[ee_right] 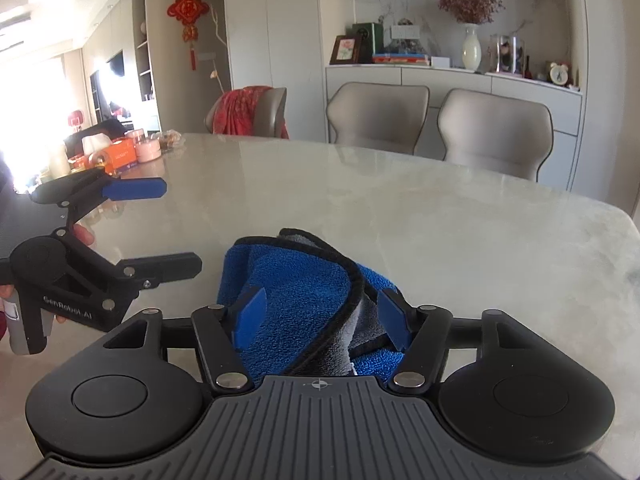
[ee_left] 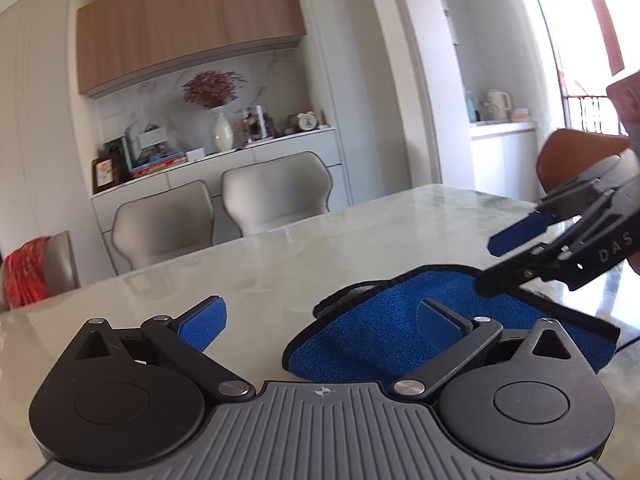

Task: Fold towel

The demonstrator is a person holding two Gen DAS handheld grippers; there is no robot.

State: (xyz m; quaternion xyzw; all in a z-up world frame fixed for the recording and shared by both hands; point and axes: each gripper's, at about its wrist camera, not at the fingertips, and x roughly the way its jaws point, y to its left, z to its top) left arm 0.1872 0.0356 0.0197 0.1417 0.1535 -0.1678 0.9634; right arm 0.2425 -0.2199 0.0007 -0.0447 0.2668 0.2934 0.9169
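A blue towel (ee_right: 304, 280) with black trim and a grey underside lies bunched on the pale marble table (ee_right: 400, 208). My right gripper (ee_right: 323, 319) straddles it, jaws partly apart, and a raised fold of towel sits between the blue pads (ee_right: 250, 318). I cannot see the pads pinching it. In the left wrist view the towel (ee_left: 376, 320) lies to the right, and my left gripper (ee_left: 320, 320) is open, its right finger (ee_left: 436, 318) over the cloth and its left finger over bare table. The right gripper (ee_left: 494, 262) reaches the towel's far edge. The left gripper (ee_right: 180, 228) holds nothing.
Boxes and tubs (ee_right: 128, 150) crowd the table's far left end. Grey chairs (ee_right: 376, 116) stand along the far side, one draped with a red cloth (ee_right: 244, 112). A brown chair (ee_left: 576, 156) is at the right. A hand (ee_left: 624, 100) holds the right gripper.
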